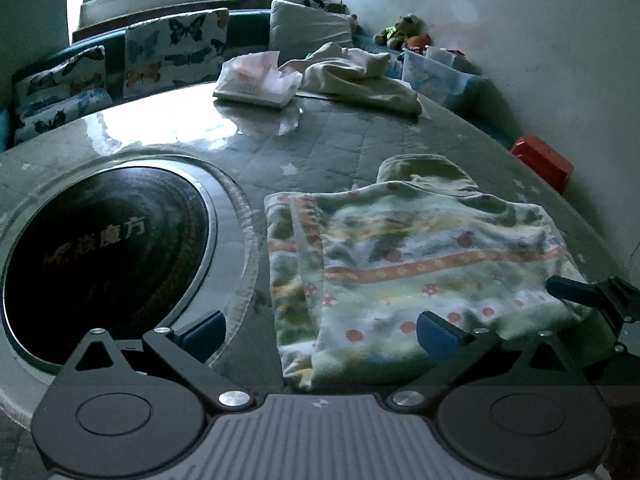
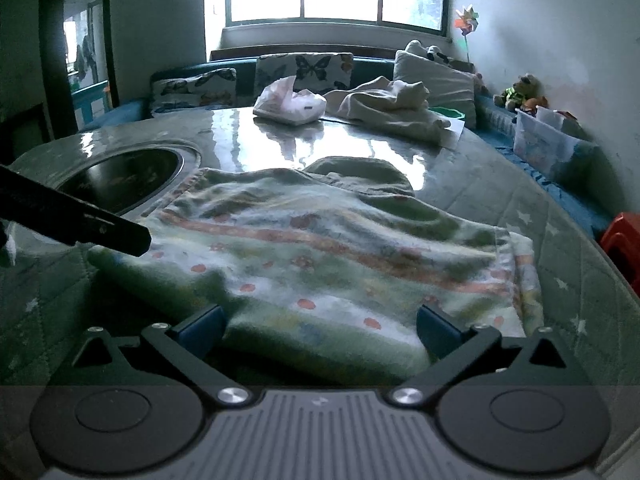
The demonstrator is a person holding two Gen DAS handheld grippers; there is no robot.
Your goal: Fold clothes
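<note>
A patterned garment (image 1: 408, 264) with green, white and orange bands and red dots lies partly folded on the round table (image 1: 328, 148). It also shows in the right wrist view (image 2: 320, 256). My left gripper (image 1: 320, 330) is open and empty at the garment's near left edge. My right gripper (image 2: 320, 328) is open and empty, its fingers straddling the garment's near edge. The right gripper's fingers show at the right of the left wrist view (image 1: 592, 292). A left finger shows in the right wrist view (image 2: 80, 220).
A round black cooktop (image 1: 108, 256) is set in the table's middle. A tissue pack (image 1: 258, 80) and a crumpled cream garment (image 1: 360, 76) lie at the far side. Butterfly cushions (image 1: 176, 48), a plastic bin (image 1: 436, 76) and a red stool (image 1: 544, 162) surround the table.
</note>
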